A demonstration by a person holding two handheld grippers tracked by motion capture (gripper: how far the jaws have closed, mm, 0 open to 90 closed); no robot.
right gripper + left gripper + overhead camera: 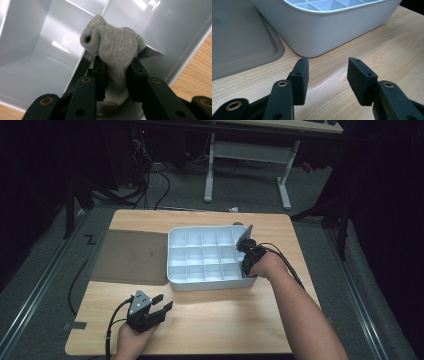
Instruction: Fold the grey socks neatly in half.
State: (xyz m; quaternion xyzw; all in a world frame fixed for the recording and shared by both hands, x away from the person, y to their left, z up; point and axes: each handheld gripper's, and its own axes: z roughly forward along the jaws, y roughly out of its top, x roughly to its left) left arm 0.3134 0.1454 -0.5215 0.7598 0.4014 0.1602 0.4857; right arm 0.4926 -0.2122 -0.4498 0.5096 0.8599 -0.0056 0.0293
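Note:
A white box (210,284) divided into several compartments stands mid-table. My right gripper (245,264) reaches down into a compartment at the box's right end. In the right gripper view it (116,62) is shut on a rolled grey sock (115,45), whose top bulges above the pads while its lower end hangs between them, over the compartment walls (37,37). My left gripper (164,302) rests on the table in front of the box, to the left, open. Nothing lies between its jaws (328,61), which point at the box's near wall (324,30).
A flat grey lid (127,255) lies on the table against the box's left side, also seen as the lid (237,37) in the left gripper view. Bare wooden tabletop (225,320) runs along the front. A white desk frame (247,155) stands on the floor beyond the table.

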